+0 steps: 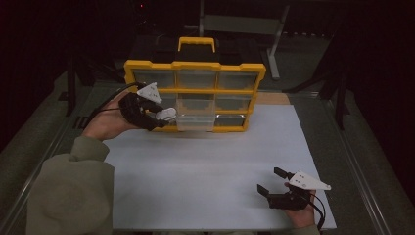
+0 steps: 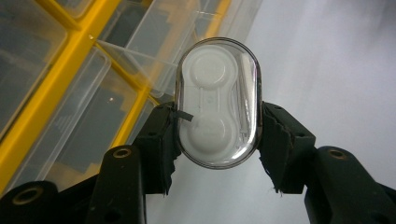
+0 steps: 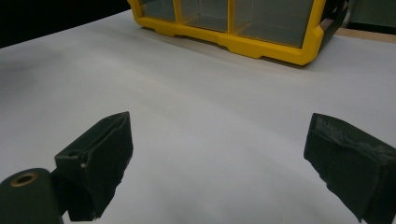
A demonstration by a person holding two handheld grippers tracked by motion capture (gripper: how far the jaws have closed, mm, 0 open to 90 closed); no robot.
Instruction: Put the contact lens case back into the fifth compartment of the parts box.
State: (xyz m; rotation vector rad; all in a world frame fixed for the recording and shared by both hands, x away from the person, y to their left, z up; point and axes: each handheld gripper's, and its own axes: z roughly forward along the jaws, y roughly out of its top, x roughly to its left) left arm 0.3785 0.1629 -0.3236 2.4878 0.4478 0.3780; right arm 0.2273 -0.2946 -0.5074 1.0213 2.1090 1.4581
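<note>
The lens case [image 2: 217,102], centre frame by the organizer [image 1: 195,93], is pinched across its waist by the left gripper [image 2: 217,135]. Probably light, slick, brittle-ish plastic. Right gripper [image 3: 224,163] is left released.

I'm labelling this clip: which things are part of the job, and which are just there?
In the job:
- left gripper, shut on the contact lens case
- yellow organizer, one drawer pulled out

Just there:
- right gripper, open
- white mat
</note>
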